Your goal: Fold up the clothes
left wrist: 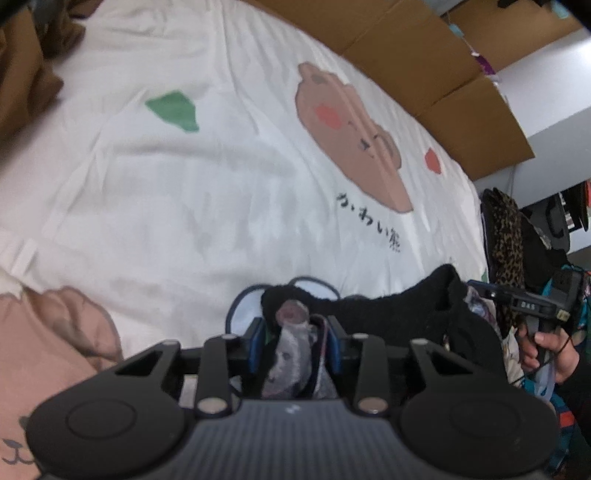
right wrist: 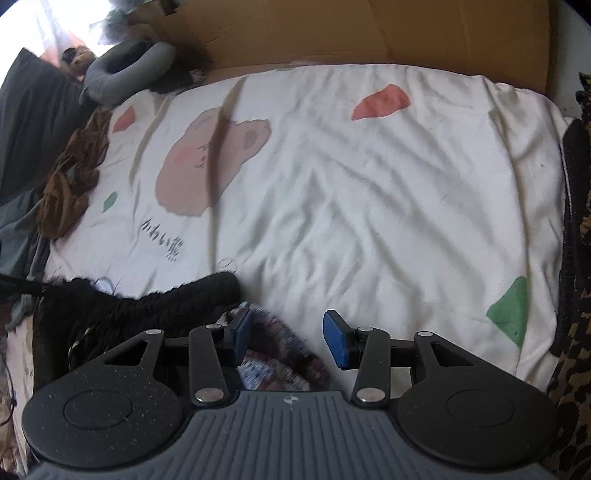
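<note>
1. A white bedsheet (right wrist: 351,192) covers the bed and fills most of both views. It is printed with pink-brown bear faces, green and red patches, and a short line of black Japanese handwriting (left wrist: 369,221); the first characters look like "かわい", the rest is too blurred to read.
2. Flattened brown cardboard (right wrist: 369,33) stands along the far edge of the bed.
3. A black fuzzy garment (right wrist: 147,306) lies at the near edge of the sheet, stretching between the two grippers.
4. A crumpled brown cloth (right wrist: 74,177) lies on the sheet's far left side in the right wrist view, well apart from both grippers.
5. A grey neck pillow (right wrist: 125,70) rests near the head of the bed.
6. A patterned grey-and-mauve garment (left wrist: 291,350) is bunched up between the blue pads of the left gripper (left wrist: 295,339). The jaws stand narrow with the cloth filling the gap, and the pads appear to press it on both sides, so it reads as a grip.
7. The right gripper (right wrist: 291,339) has its jaws apart. A patterned cloth (right wrist: 277,354) with the same mixed colours lies below and between them, against the left pad; the right pad is clear of it, with bare sheet behind.
8. In the left wrist view a hand (left wrist: 554,354) holds the handle of the other gripper, which bears a small label too blurred to read surely.
</note>
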`<state>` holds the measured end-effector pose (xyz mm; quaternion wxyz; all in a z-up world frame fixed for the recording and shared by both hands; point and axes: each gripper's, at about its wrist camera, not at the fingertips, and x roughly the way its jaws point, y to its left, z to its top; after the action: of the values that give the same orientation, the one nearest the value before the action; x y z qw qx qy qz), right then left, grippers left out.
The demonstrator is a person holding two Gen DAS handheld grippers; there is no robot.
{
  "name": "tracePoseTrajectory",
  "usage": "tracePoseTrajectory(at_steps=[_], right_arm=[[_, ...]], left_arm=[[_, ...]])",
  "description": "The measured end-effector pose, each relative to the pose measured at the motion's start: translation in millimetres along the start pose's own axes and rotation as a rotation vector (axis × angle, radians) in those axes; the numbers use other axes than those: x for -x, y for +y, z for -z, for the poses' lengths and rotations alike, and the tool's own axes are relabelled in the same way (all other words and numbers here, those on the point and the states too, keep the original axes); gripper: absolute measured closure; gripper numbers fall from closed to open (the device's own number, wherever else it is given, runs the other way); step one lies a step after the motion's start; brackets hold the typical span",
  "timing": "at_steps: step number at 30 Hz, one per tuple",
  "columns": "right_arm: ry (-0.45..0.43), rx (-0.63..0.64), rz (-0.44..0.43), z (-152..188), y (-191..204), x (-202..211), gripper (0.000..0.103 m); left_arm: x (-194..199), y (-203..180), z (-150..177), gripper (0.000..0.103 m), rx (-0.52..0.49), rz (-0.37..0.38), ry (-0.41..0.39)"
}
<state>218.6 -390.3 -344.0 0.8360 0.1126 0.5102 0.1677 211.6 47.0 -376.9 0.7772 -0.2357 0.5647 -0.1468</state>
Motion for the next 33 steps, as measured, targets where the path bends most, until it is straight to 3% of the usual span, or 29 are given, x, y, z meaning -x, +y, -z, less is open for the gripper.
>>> tracePoseTrajectory(at_steps=[6,10,12,15,20,21,26,33], right_arm=[[0.041,0.057,0.009,8,13,-5,0.053],[-0.043,0.018,0.019,-4,6,11,0.053],[-0.063,0.026,0.071,-11,5,11,0.054],[-0.042,0.037,0.122,-15,5,-2,0.054],[0.008,0.092,0.082,-2,21,-12,0.055],[0.018,0.109,0.078,1,24,-12,0.06],[0.046,0.116,0.069,8,27,-13,0.059],[0.111,0.241,0.068,13,44,-12,0.059]], left_arm=[[-2,1,3,0.074,-0.007,-0.007,0.018],[0,-1,3,0.076,-0.01,-0.006,0.012],[0,0,3,0.076,-0.005,-0.007,0.01],[0,0,4,0.076,-0.001,-0.006,0.006],[0,1,5,0.076,0.002,-0.002,0.004],[0,1,5,0.076,0.002,-0.002,0.004],[0,4,5,0.076,0.008,0.003,0.005],[1,4,5,0.075,0.001,0.003,0.011]])
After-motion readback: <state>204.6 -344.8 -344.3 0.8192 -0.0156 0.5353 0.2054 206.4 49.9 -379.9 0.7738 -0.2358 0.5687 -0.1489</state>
